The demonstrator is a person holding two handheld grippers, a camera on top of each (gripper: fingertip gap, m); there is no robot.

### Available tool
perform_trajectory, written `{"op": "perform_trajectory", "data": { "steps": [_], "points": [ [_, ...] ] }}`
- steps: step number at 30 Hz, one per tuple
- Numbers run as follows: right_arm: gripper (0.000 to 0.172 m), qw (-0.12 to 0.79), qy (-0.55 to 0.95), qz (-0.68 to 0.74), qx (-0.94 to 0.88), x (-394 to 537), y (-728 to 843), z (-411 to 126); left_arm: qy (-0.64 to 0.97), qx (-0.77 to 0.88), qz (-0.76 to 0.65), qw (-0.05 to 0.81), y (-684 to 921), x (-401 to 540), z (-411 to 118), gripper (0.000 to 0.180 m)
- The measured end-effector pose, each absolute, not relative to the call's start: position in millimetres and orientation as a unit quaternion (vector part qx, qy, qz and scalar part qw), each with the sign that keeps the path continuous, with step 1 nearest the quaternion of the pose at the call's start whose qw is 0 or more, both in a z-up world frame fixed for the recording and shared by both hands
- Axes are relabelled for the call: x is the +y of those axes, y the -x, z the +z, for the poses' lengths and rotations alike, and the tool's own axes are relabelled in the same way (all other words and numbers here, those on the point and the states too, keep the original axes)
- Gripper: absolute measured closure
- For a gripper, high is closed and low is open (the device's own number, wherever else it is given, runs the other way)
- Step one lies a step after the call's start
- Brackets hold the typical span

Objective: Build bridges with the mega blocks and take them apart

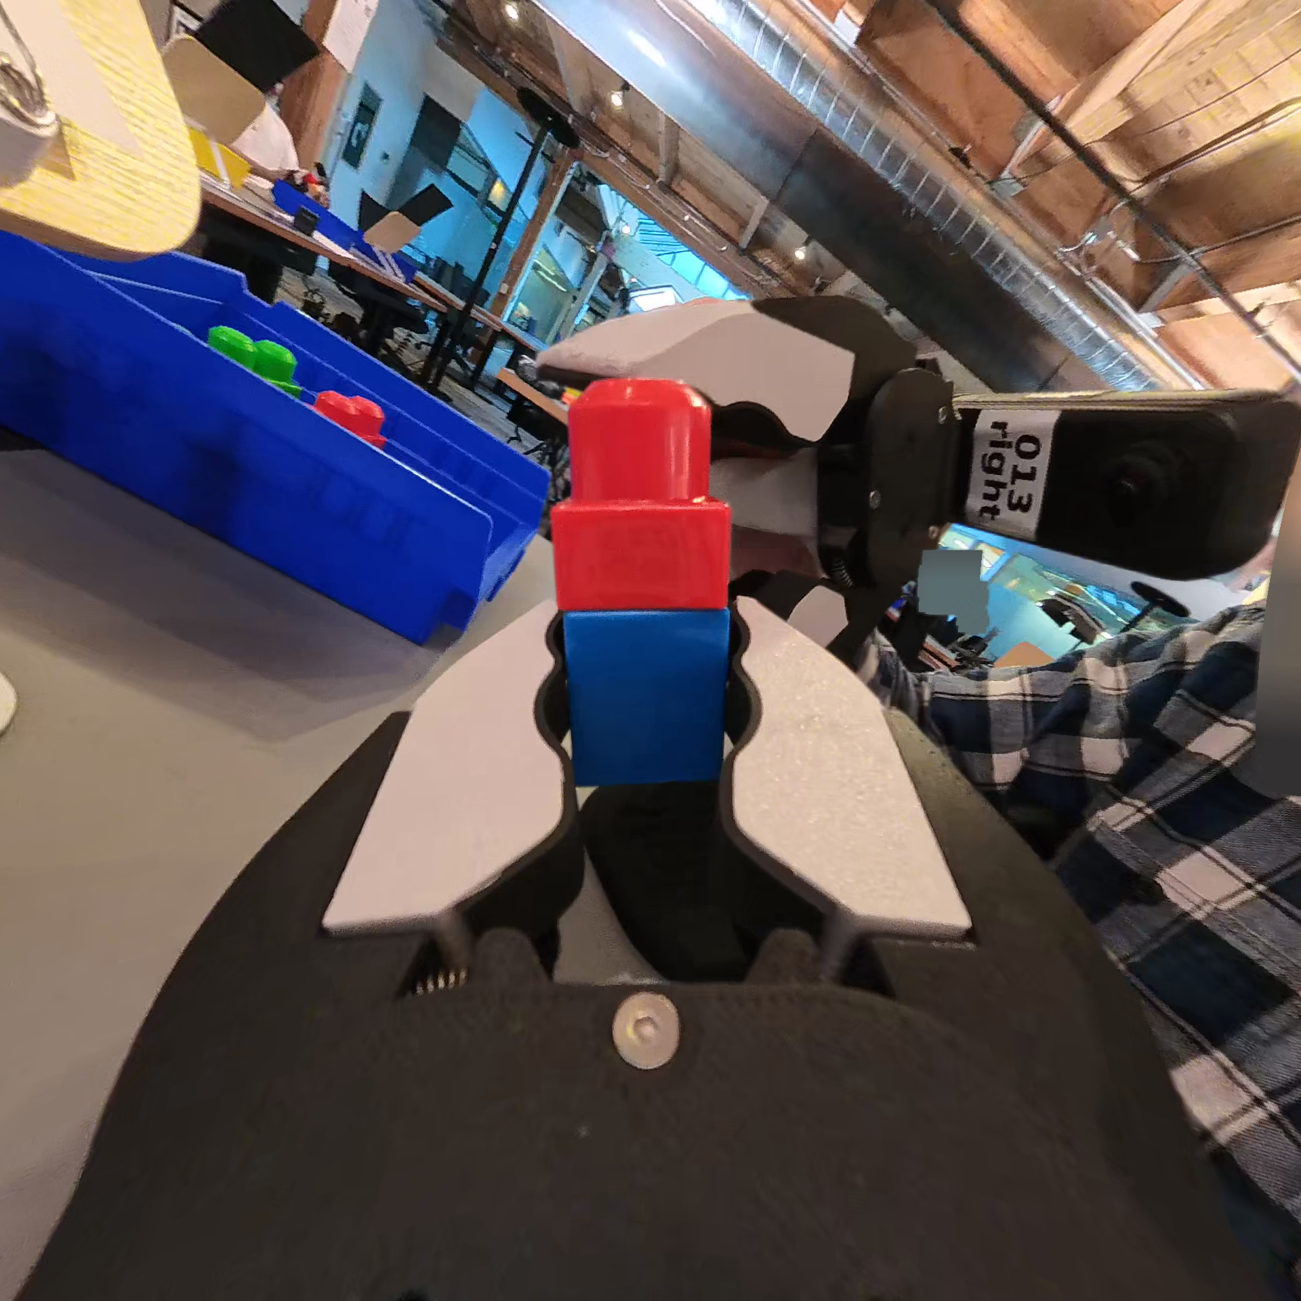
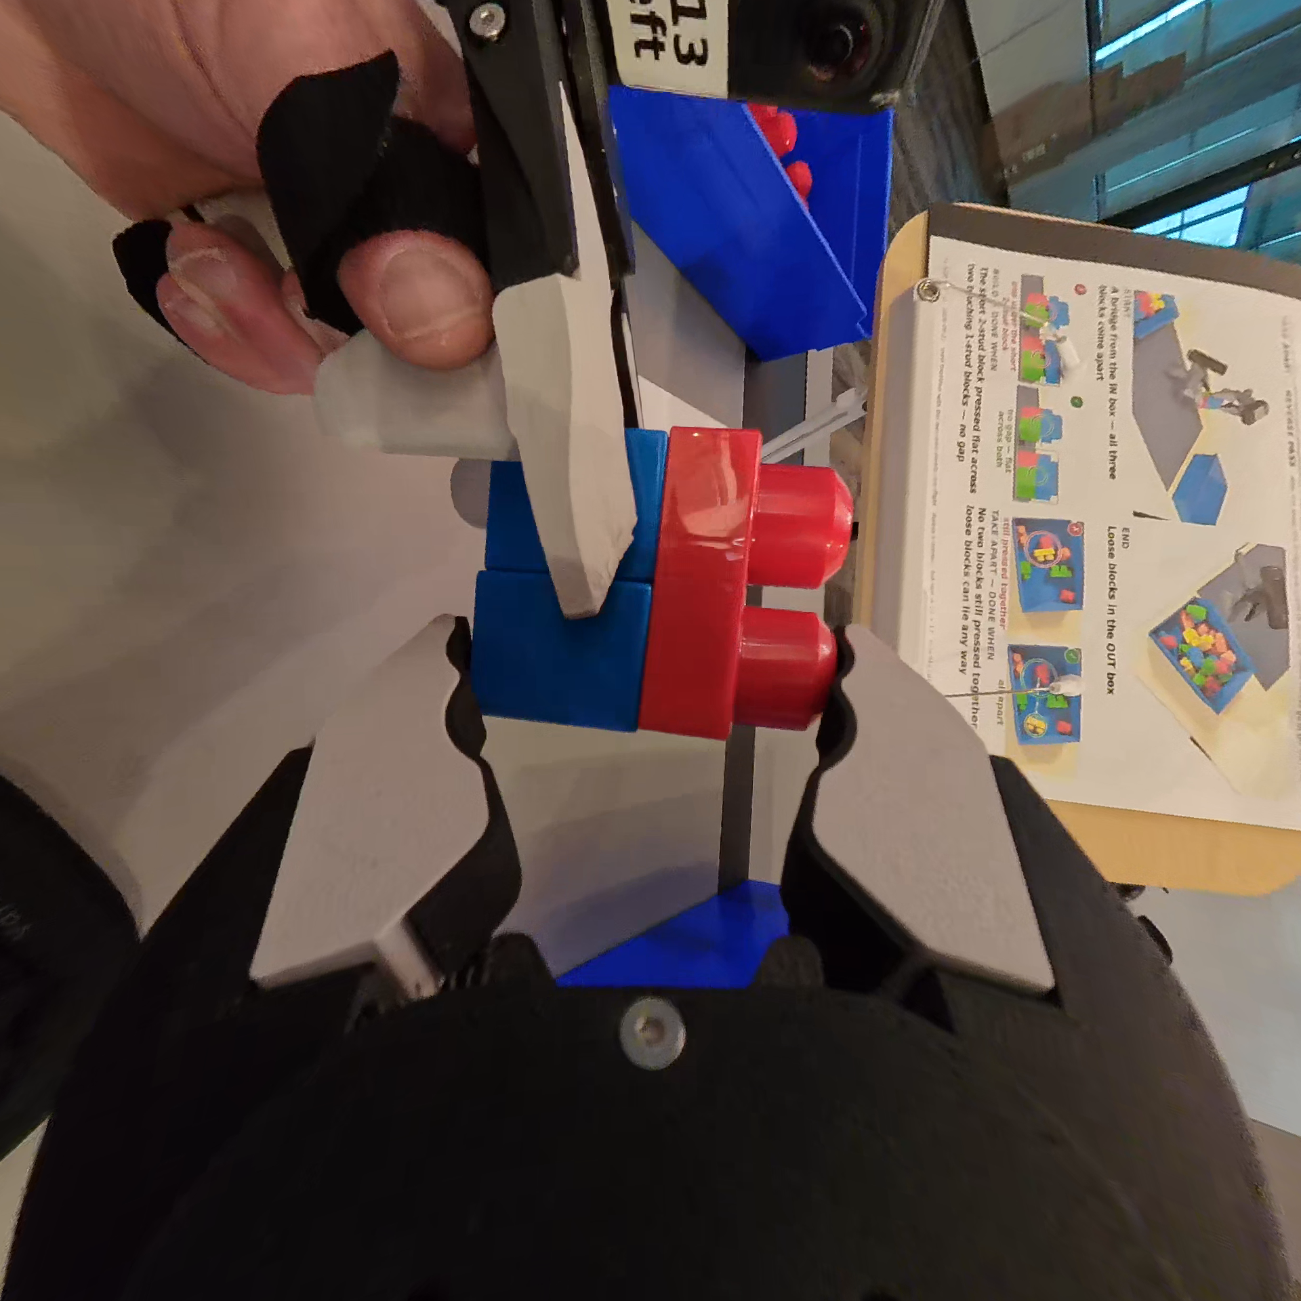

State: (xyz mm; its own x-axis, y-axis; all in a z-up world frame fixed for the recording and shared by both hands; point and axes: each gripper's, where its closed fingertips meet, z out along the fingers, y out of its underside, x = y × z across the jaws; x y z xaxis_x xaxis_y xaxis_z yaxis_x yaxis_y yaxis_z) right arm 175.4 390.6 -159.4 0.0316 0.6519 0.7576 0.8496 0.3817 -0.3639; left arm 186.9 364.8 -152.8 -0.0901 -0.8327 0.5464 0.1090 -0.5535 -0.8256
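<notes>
Gripping a small bridge of mega blocks, the left gripper (image 1: pixel 644 693) has both grey pads pressed against the sides of a blue block (image 1: pixel 644 697), with a red two-stud block (image 1: pixel 639 521) stacked on top. The bridge is held in the air above a grey table (image 1: pixel 141 739).

The right gripper (image 2: pixel 651 672) is spread wide around the same bridge: one pad sits at the base of the nearer blue block (image 2: pixel 563 655), the other at the tip of a red stud (image 2: pixel 785 669) (contact is seen at both ends, so it grips the stack lengthwise).

Writing appears on white labels on both gripper bodies and on a printed instruction sheet (image 2: pixel 1098 507) with photos on a wooden board; the words are not repeated here.

Only the right wrist view shows that there are two blue blocks side by side under the red one, and the person's hand (image 2: pixel 246 211) on the left tool. Only the left wrist view shows a blue bin (image 1: pixel 246 450) holding loose green blocks (image 1: pixel 257 359) and a red block (image 1: pixel 352 415), plus a plaid sleeve (image 1: pixel 1126 809).
</notes>
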Motion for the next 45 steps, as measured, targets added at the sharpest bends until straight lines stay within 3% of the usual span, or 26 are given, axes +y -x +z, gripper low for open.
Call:
{"op": "perform_trajectory", "data": {
  "steps": [3,8,19,27,30,33,35,42,45],
  "points": [
    [0.076,0.477,0.552,-0.112,-0.675,397,-175,-159,0.578,0.297,-0.663,0.371,-184,371,-150,0.14],
    [0.058,0.479,0.564,-0.16,-0.653,402,-174,-161,0.589,0.269,-0.642,0.411,-176,381,-147,0.14],
    [0.071,0.524,0.547,-0.108,-0.644,395,-165,-151,0.581,0.307,-0.651,0.381,-191,363,-148,0.139],
    [0.072,0.592,0.478,0.116,-0.638,356,-159,-109,0.419,0.261,-0.835,0.243,-162,347,-107,0.114],
    [0.072,0.599,0.444,0.144,-0.65,343,-147,-104,0.362,0.284,-0.872,0.166,-168,320,-102,0.101],
    [0.073,0.6,0.418,0.165,-0.662,332,-137,-105,0.336,0.321,-0.874,0.141,-176,296,-99,0.089],
    [0.089,0.601,0.404,0.182,-0.666,324,-133,-104,0.336,0.326,-0.871,0.147,-180,293,-102,0.1],
    [0.091,0.579,0.423,0.138,-0.683,334,-134,-115,0.355,0.32,-0.86,0.179,-182,301,-109,0.101],
    [0.079,0.557,0.442,0.118,-0.693,335,-138,-120,0.379,0.328,-0.844,0.192,-185,306,-116,0.101]
  ]
}}
